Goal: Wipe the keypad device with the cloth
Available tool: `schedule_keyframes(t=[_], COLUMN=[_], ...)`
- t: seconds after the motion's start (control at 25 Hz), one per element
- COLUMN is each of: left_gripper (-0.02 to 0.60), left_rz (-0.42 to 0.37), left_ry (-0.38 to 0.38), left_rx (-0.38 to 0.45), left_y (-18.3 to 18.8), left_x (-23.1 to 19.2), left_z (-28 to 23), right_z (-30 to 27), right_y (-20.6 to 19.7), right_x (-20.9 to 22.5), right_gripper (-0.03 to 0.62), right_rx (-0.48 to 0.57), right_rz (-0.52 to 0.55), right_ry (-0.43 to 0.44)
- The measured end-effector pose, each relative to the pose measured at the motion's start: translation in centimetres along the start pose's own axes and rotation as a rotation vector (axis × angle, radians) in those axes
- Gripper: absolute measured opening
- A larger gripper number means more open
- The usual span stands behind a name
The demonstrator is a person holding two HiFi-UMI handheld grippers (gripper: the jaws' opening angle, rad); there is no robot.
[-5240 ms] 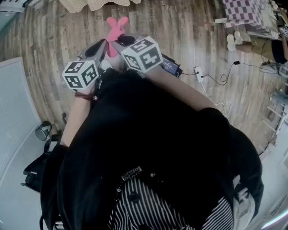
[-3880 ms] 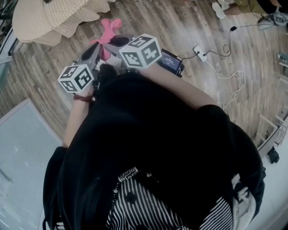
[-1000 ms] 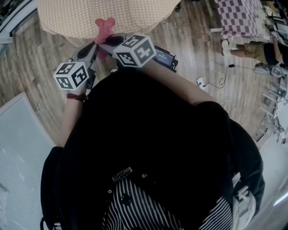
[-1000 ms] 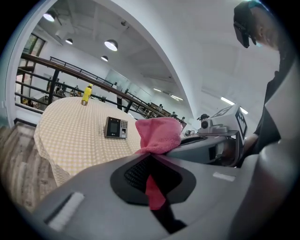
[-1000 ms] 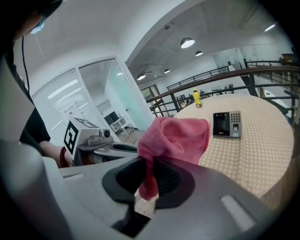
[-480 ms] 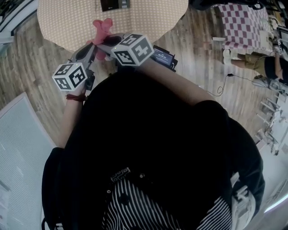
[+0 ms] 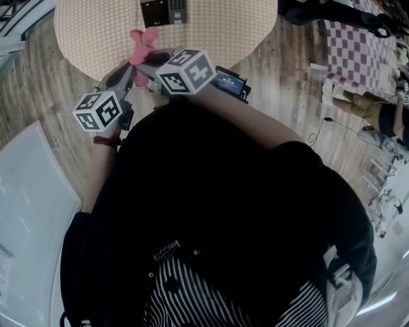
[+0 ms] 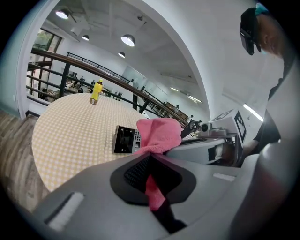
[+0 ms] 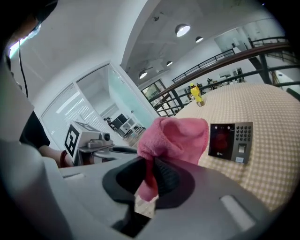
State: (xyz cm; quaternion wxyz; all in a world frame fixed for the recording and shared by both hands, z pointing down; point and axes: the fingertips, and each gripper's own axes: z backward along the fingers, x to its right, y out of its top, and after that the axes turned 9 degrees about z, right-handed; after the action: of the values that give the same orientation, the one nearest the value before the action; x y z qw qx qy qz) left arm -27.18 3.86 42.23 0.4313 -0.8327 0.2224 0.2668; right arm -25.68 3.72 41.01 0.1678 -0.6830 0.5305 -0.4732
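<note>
A pink cloth (image 7: 142, 46) hangs in the air in front of me, pinched from both sides. My left gripper (image 7: 131, 69) is shut on one end of it and my right gripper (image 7: 152, 60) is shut on the other. The black keypad device (image 7: 164, 11) lies flat on a round table with a checked beige cover (image 7: 217, 25), beyond the cloth. In the left gripper view the cloth (image 8: 159, 135) bunches above the jaws (image 8: 149, 159), with the keypad device (image 8: 125, 139) just behind it. In the right gripper view the cloth (image 9: 176, 138) partly overlaps the keypad device (image 9: 230, 141).
A yellow bottle (image 8: 96, 91) stands at the table's far side, before a railing. A dark flat box (image 7: 230, 82) lies on the wooden floor beside my right arm. A white panel (image 7: 25, 198) is at the left; a checked purple cloth (image 7: 358, 51) and a person's legs (image 7: 358, 105) at the right.
I have moved up to the round table, which slid down into the head view with the keypad device now showing. Both grippers keep hold of the pink cloth.
</note>
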Motion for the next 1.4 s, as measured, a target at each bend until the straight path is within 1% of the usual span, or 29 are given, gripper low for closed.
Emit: schedule_keyframes(t=[0.12, 0.28, 0.44, 0.6, 0.8, 0.96, 1.08, 1.24, 1.4], left_gripper=[0.003, 0.003, 0.003, 0.003, 0.003, 0.003, 0.003, 0.003, 0.003], left_rz=[0.047, 0.062, 0.086, 0.083, 0.055, -0.008, -0.051, -0.098, -0.107], left_ry=[0.036, 0.08, 0.095, 0.103, 0.071, 0.036, -0.007, -0.037, -0.065], left_rx=[0.011, 0.007, -0.005, -0.013, -0.036, -0.074, -0.094, -0.145, -0.195], left_y=[1.3, 2.2, 1.6, 0.8, 1.3, 2.4, 3.3, 4.0, 3.6], left_x=[0.3, 0.7, 0.5, 0.5, 0.6, 1.1, 1.3, 1.6, 1.0], left_z=[-1.3, -3.0, -3.1, -3.5, -4.0, -4.5, -4.4, -6.6, -8.6], right_z=[0.5, 1.1, 0.9, 1.0, 1.1, 1.1, 1.2, 1.9, 1.7], right_y=[1.1, 1.7, 1.3, 0.3, 0.7, 1.9, 3.0, 3.3, 2.5], right_x=[1.6, 3.7, 3.7, 4.0, 4.5, 5.5, 5.4, 7.5, 9.4], right_gripper=[0.049, 0.049, 0.049, 0.049, 0.049, 0.049, 0.049, 0.049, 0.049], right_rx=[0.02, 0.025, 0.021, 0.017, 0.028, 0.06, 0.087, 0.108, 0.101], right_rz=[-0.012, -0.033, -0.037, -0.046, -0.036, -0.044, -0.034, -0.06, -0.09], right_ry=[0.039, 0.086, 0.1, 0.104, 0.078, 0.045, 0.024, -0.02, -0.054])
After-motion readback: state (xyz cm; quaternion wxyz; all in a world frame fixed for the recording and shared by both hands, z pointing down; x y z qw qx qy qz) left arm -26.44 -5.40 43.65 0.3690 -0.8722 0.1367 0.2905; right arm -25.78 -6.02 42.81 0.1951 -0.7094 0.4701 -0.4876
